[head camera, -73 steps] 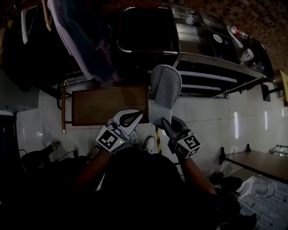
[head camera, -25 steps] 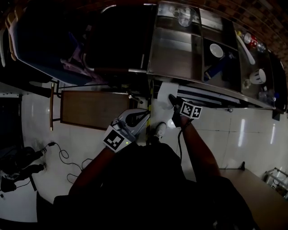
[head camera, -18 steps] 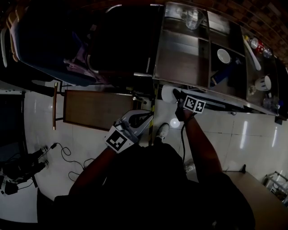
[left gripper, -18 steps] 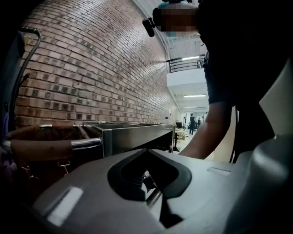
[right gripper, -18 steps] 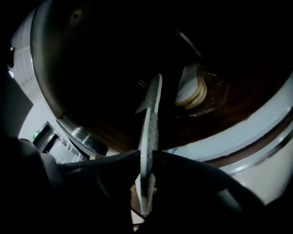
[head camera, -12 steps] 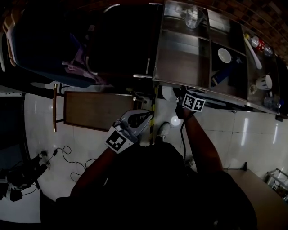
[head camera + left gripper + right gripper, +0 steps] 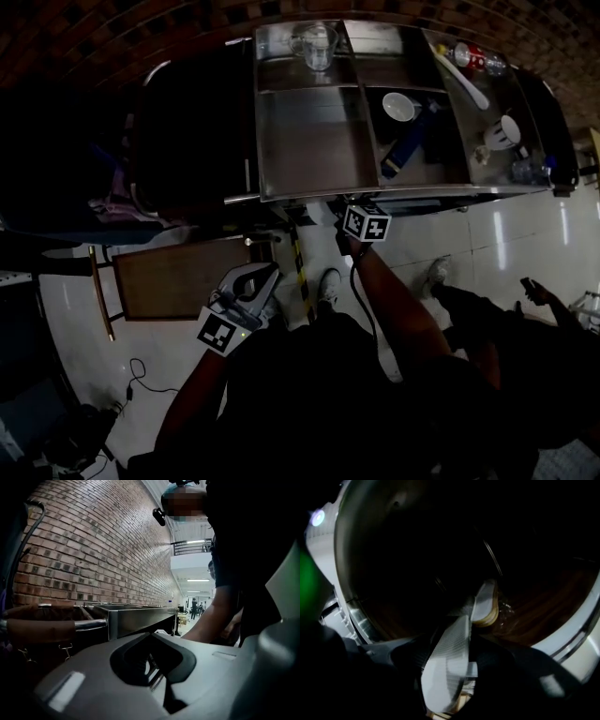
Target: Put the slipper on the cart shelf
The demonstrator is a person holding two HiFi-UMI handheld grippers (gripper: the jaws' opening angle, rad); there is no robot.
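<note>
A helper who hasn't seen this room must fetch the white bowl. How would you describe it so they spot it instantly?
Find the steel cart by the brick wall; its top is split into compartments. The white bowl lies in the dark middle compartment, next to a blue object. Unlike the clear glass jug in the neighbouring compartment, it is low, round and white.

Looks like a canteen hall: brick wall (image 7: 93, 550), tiled floor (image 7: 525, 234) (glossy), steel cart (image 7: 305, 141) carrying bowl (image 7: 400, 106) and cup (image 7: 505, 131), wooden table (image 7: 178, 277).

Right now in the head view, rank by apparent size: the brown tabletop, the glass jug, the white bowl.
Brown tabletop, by far the largest.
Glass jug and white bowl: nearly alike, jug perhaps slightly bigger.
</note>
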